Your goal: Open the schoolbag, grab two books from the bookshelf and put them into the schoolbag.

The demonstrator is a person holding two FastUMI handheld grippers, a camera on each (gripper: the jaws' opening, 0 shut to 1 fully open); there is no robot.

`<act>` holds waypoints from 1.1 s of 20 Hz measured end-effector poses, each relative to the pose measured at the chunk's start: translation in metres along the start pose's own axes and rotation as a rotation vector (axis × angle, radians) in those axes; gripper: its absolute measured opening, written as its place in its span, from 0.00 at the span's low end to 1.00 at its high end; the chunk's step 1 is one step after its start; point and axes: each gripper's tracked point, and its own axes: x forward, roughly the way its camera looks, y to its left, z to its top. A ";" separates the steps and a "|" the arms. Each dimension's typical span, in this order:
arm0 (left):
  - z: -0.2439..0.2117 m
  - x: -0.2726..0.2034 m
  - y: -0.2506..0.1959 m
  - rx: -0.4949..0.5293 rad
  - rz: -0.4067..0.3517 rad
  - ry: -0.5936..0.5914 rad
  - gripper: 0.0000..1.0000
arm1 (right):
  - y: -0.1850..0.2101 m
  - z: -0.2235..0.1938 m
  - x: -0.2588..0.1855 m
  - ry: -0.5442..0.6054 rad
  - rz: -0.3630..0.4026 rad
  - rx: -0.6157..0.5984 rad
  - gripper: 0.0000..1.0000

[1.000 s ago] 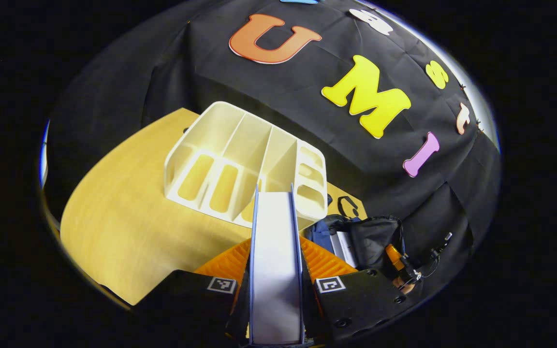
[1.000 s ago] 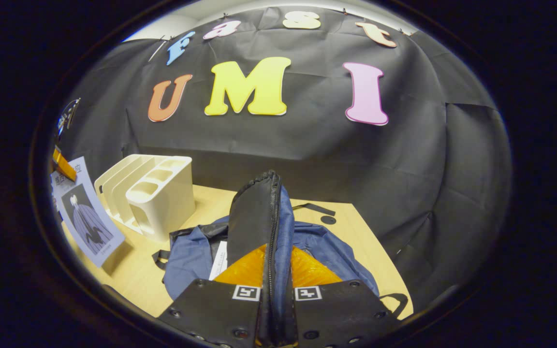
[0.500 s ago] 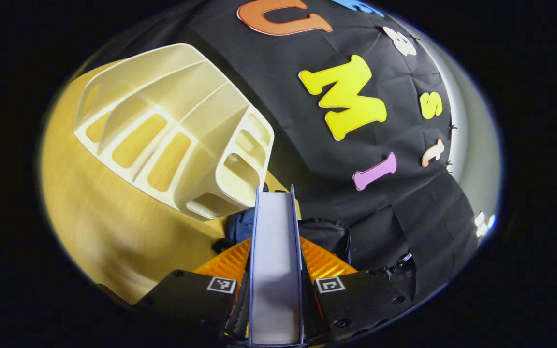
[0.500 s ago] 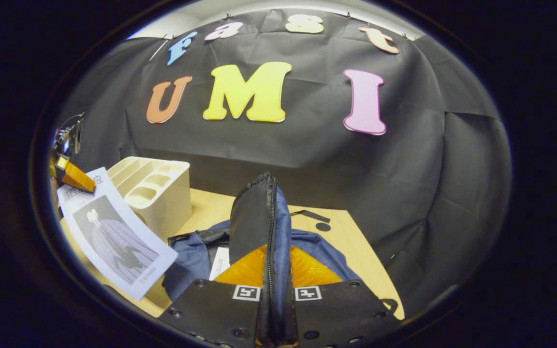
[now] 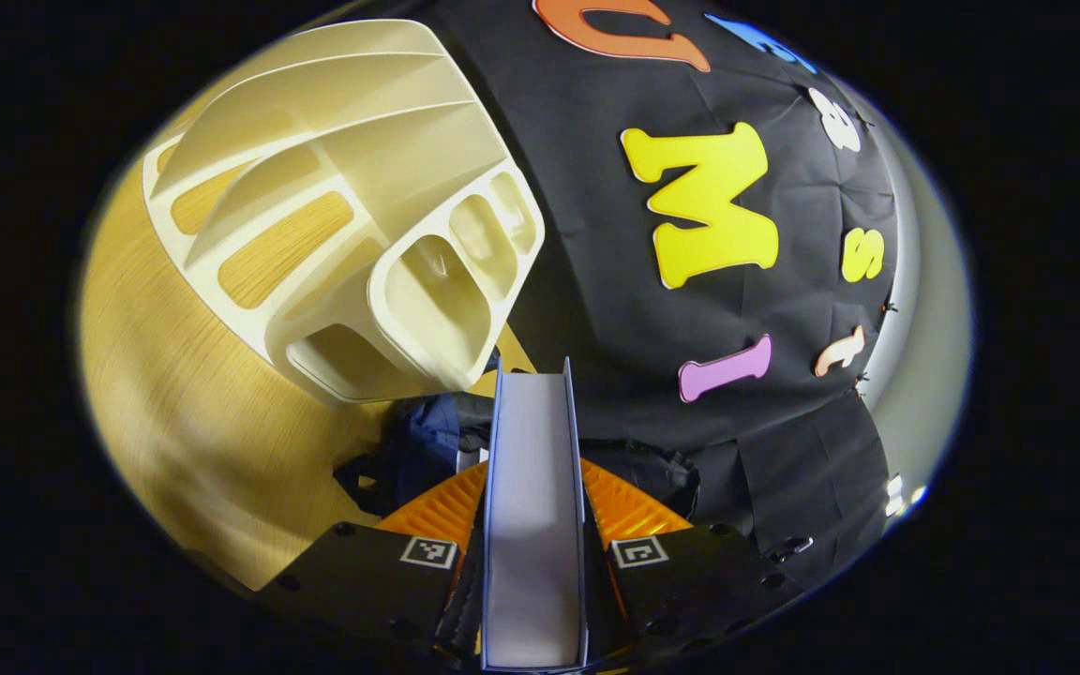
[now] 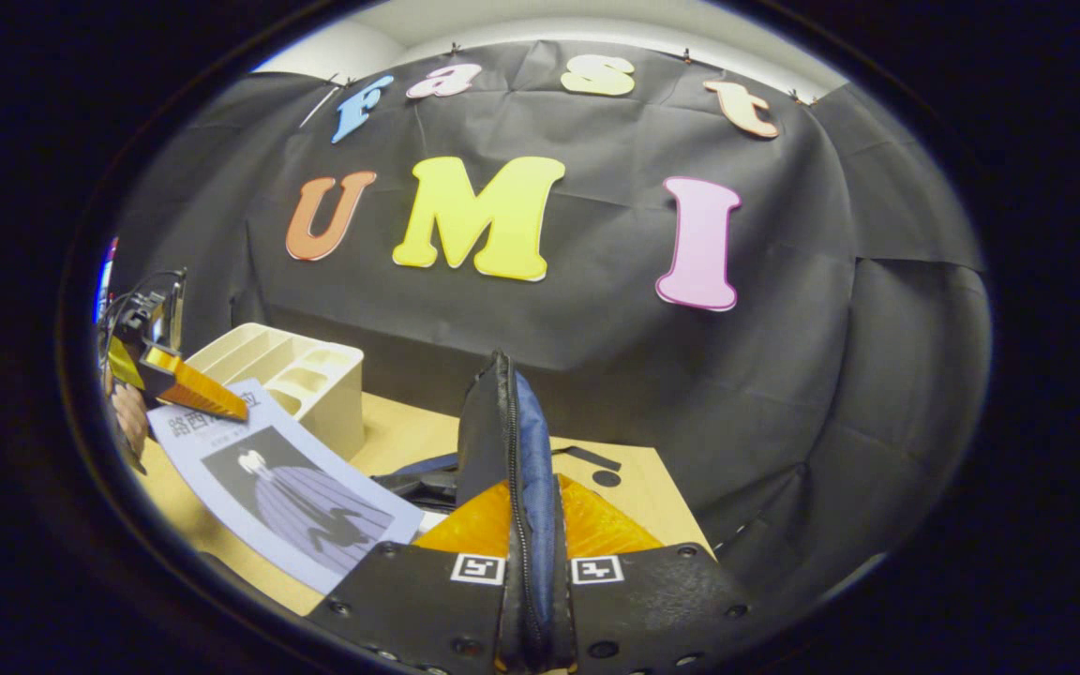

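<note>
Book: left tool (image 5: pixel 533 525) is pinching a pale book (image 5: pixel 532 506) edge-on between both fingers, page block facing the camera, probably so it can be sliding narrow-end first into the bag
Bag flap: right tool (image 6: pixel 532 562) is pressing together on the zippered edge of the schoolbag (image 6: pixel 512 441), lifting it upright; my judgement is that this is keeping the mouth gaping for the book
Bookshelf: cream bookshelf (image 5: pixel 334 216) is sitting on the wooden counter (image 5: pixel 156 412) at about 11 o'clock from the left tool, its slots looking empty from here
Bag position: dark blue bag fabric is lying just beyond the book's far end, at 12 o'clock and slightly toward 10, near the shelf's foot
Left gripper view: is giving the book's thickness and the open shelf compartments from above
Right gripper view: is giving the book's printed cover (image 6: pixel 287 487) at 9 o'clock, angling down toward the bag, with the other tool clamping its upper corner and a hand behind it; bookshelf standing beyond
Stage: book seems to be travelling to the bag, not yet inside
</note>
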 end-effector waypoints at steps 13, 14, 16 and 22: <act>-0.057 0.070 -0.001 0.366 0.137 -0.137 0.47 | -0.007 0.004 -0.006 -0.045 0.031 0.059 0.11; -0.060 0.075 -0.005 0.412 0.151 -0.148 0.47 | -0.006 0.007 -0.009 -0.057 0.034 0.060 0.11; -0.071 0.087 -0.010 0.456 0.158 -0.157 0.48 | 0.000 0.016 -0.013 -0.083 0.055 0.060 0.11; -0.117 0.138 -0.019 0.446 0.127 -0.115 0.53 | 0.009 0.035 -0.018 -0.127 0.088 0.042 0.13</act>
